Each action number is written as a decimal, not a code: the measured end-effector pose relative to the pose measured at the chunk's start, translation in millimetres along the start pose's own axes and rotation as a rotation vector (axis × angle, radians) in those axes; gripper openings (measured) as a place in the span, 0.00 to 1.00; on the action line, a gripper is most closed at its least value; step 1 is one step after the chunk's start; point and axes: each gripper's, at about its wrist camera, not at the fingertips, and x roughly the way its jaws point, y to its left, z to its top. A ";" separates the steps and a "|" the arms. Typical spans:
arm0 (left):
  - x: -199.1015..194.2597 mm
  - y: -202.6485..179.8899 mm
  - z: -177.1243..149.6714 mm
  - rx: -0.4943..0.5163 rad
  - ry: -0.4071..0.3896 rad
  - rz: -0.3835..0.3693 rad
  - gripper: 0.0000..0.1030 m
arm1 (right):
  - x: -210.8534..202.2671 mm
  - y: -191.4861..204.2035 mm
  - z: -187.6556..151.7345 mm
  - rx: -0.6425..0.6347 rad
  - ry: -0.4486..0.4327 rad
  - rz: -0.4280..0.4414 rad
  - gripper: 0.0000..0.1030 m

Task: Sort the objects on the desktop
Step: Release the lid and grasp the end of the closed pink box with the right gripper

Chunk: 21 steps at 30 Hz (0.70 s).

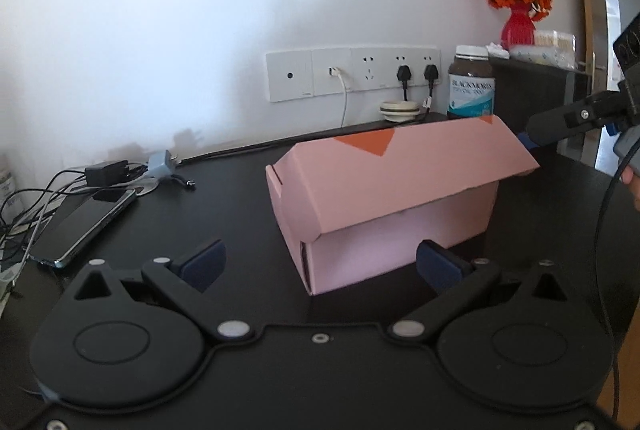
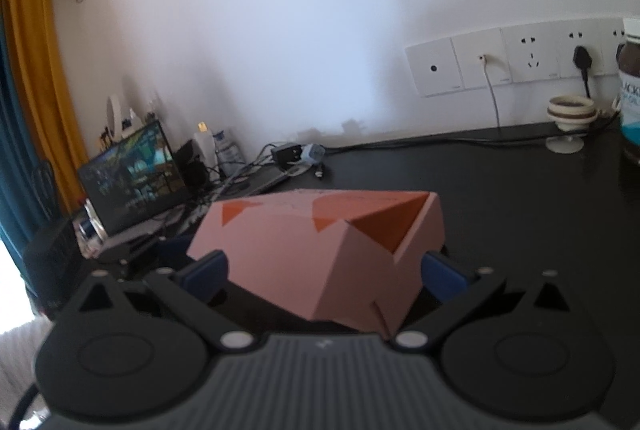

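Cardboard box, pink, mid-desk, lid half-shut.
It looks light, thin-walled and easily crushed, so the firmest hold is likely across its short end walls, not the loose lid. Right gripper straddles its right end, jaws spread, apparently not pinching; left gripper hangs released in front. Phone lies left, bottle behind.

Right gripper spread wide, blue pads either side of a pink box with orange triangles, not clearly touching it. Box sitting on the black desk, lid looking slightly raised. Far left, a lit laptop beside tangled cables. Back right, wall sockets, a small striped cup, a brown bottle at the edge.
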 end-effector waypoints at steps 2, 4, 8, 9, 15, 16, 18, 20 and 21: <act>-4.8 -2.0 -1.9 0.022 -0.009 0.001 1.00 | -3.1 2.8 -3.1 -0.024 0.001 -0.026 0.99; -9.9 -3.0 -4.0 0.038 -0.025 0.000 1.00 | -6.4 7.4 -6.0 -0.063 0.002 -0.056 0.99; -18.7 0.5 -7.2 0.063 -0.049 -0.013 1.00 | -14.4 17.4 -14.2 -0.174 -0.004 -0.110 0.99; -20.4 0.4 -8.1 0.084 -0.051 -0.021 1.00 | -16.3 20.2 -16.8 -0.208 -0.004 -0.125 0.99; -28.3 -7.4 -13.0 0.212 -0.107 -0.036 1.00 | -28.9 35.2 -36.3 -0.400 -0.014 -0.198 0.99; -28.0 -8.1 -12.5 0.222 -0.115 -0.045 1.00 | -29.9 35.8 -38.5 -0.421 -0.010 -0.191 0.99; -25.1 -8.8 -9.6 0.228 -0.121 -0.071 1.00 | -30.2 35.0 -41.3 -0.445 0.000 -0.171 0.99; -21.0 -7.3 -5.4 0.222 -0.128 -0.106 1.00 | -29.8 32.8 -43.2 -0.463 -0.012 -0.155 0.99; -18.8 -6.3 -3.2 0.218 -0.131 -0.125 1.00 | -29.0 31.2 -43.3 -0.466 -0.021 -0.146 0.99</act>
